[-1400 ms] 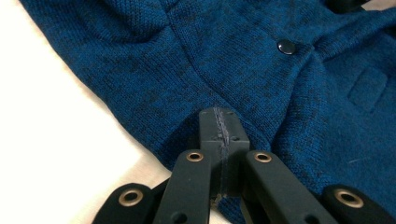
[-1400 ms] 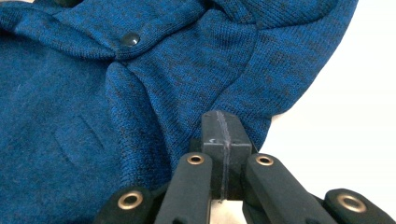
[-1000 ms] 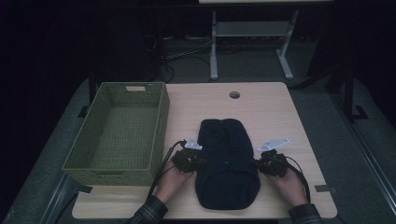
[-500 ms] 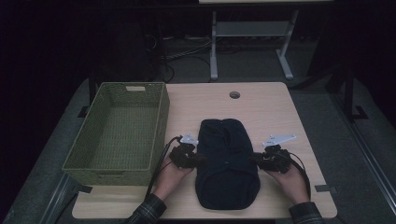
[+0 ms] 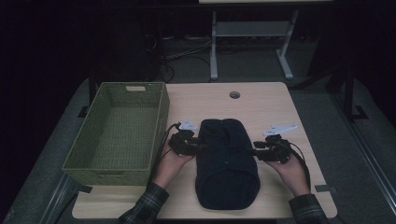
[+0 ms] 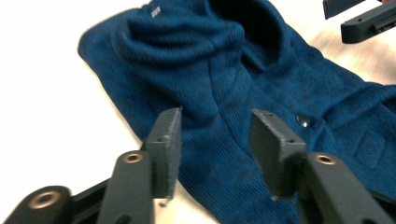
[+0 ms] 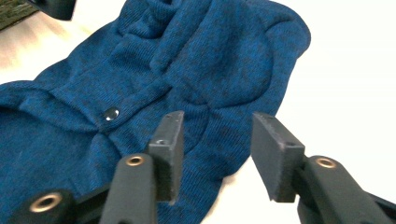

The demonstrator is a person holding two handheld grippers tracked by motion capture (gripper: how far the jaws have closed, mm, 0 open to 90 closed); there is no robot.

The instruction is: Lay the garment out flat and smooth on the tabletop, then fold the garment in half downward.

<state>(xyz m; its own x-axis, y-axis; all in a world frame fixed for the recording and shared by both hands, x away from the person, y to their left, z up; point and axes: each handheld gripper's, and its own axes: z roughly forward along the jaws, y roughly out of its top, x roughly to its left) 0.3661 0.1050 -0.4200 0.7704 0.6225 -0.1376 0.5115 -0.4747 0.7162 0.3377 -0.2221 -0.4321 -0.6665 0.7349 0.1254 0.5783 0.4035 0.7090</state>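
Note:
A dark blue knitted garment (image 5: 227,161) with a small button (image 6: 303,121) lies folded along the middle of the wooden table (image 5: 261,102). My left gripper (image 5: 200,148) is at its left edge and my right gripper (image 5: 254,151) at its right edge. In the left gripper view the jaws (image 6: 215,126) have just been opening and hover over the knit (image 6: 224,70) without pinching it. In the right gripper view the jaws (image 7: 217,128) have likewise just been opening above the garment's edge (image 7: 196,60), with no fabric pressed between the pads.
A green woven basket (image 5: 161,126) with nothing inside stands on the table's left side, close to my left hand. A round cable hole (image 5: 234,94) sits in the far part of the tabletop. Beyond the table stand a white desk frame and cables on a dark floor.
Both hands have shifted a little away from me and upward beside the garment. The garment lies as before.

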